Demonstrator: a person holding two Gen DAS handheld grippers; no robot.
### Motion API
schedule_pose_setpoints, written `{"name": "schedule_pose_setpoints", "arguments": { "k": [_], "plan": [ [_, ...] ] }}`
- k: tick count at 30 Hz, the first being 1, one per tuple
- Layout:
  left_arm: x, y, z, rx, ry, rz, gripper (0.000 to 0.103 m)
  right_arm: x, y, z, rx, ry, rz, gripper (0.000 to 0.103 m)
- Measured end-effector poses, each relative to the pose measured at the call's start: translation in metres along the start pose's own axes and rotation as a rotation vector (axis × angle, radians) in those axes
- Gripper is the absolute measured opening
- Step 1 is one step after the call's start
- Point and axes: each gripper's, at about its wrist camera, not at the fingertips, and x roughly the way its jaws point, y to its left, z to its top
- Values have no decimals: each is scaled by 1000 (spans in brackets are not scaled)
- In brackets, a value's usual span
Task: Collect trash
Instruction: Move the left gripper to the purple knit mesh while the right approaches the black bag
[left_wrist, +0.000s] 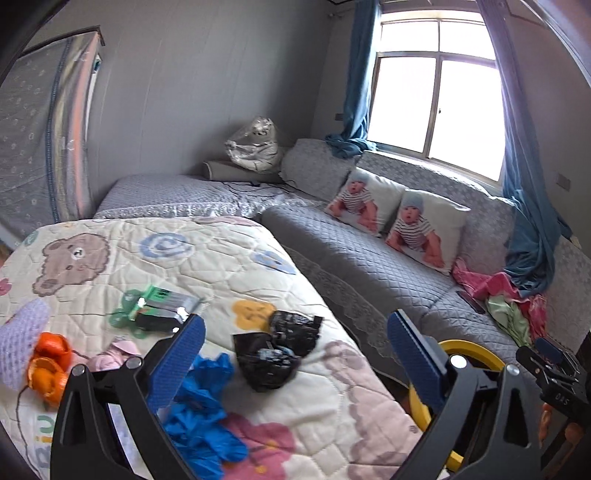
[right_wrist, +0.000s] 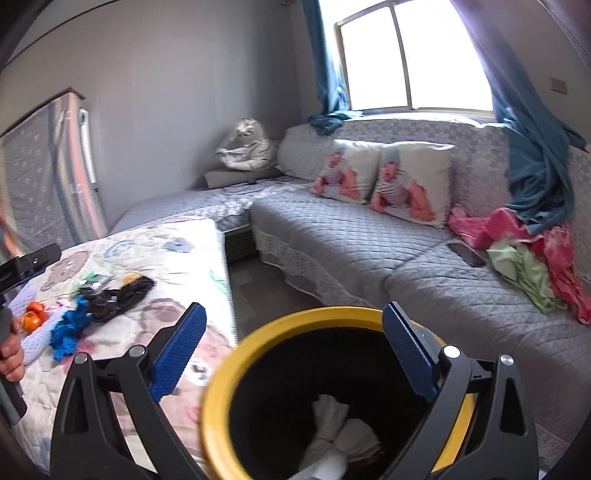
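Trash lies on a cartoon quilt (left_wrist: 207, 258): a crumpled black plastic bag (left_wrist: 277, 350), blue crumpled gloves (left_wrist: 201, 410), orange peel (left_wrist: 48, 365), a green and silver wrapper (left_wrist: 162, 306) and a pink scrap (left_wrist: 118, 352). My left gripper (left_wrist: 295, 350) is open and empty, hovering just above the black bag and gloves. My right gripper (right_wrist: 293, 343) is open and empty over a yellow-rimmed black bin (right_wrist: 229, 369) with white crumpled paper (right_wrist: 340, 439) inside. The bin's rim also shows in the left wrist view (left_wrist: 476, 350).
A grey quilted L-shaped sofa (right_wrist: 369, 251) runs behind, with two baby-print cushions (right_wrist: 384, 177), pink and green clothes (right_wrist: 524, 254) and a dark phone (right_wrist: 467, 254). A window with blue curtains (right_wrist: 532, 147) is at the back. Floor gap (right_wrist: 258, 291) lies between quilt and sofa.
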Motion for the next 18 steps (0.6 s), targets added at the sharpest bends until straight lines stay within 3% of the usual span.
{"name": "schedule_pose_setpoints", "arguments": {
  "k": [11,18],
  "plan": [
    [-51,126,3,-62,-53,242,95,24,113,14,-139,12,239,92],
    [-82,194,-6,-92,-57,374,95,46,176,12,-228,47,337,92]
  ]
}}
